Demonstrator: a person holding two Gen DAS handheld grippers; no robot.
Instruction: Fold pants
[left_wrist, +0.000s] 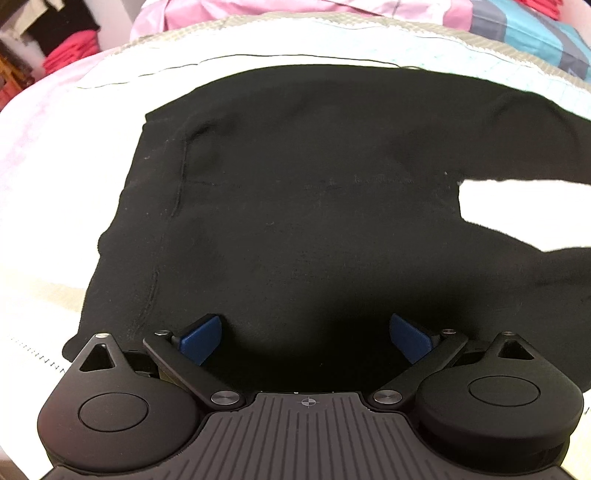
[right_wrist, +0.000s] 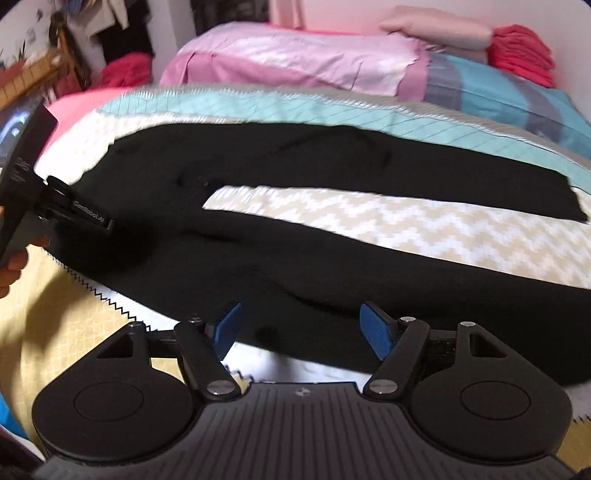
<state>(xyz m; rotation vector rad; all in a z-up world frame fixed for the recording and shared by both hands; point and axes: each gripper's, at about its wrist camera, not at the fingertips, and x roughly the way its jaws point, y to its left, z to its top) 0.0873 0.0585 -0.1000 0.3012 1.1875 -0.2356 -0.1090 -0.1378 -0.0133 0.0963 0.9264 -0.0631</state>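
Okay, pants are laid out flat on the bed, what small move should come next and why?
Probably lower both open grippers, left and right, to pinch the near edge of the black pants; the legs lie spread apart, unfolded, and neither gripper holds cloth yet.

Black pants (right_wrist: 295, 236) lie flat on the bed, legs apart.

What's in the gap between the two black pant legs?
Only the zigzag blanket shows between the two legs of the pants; nothing else lies in that gap. The right wrist view shows it best.
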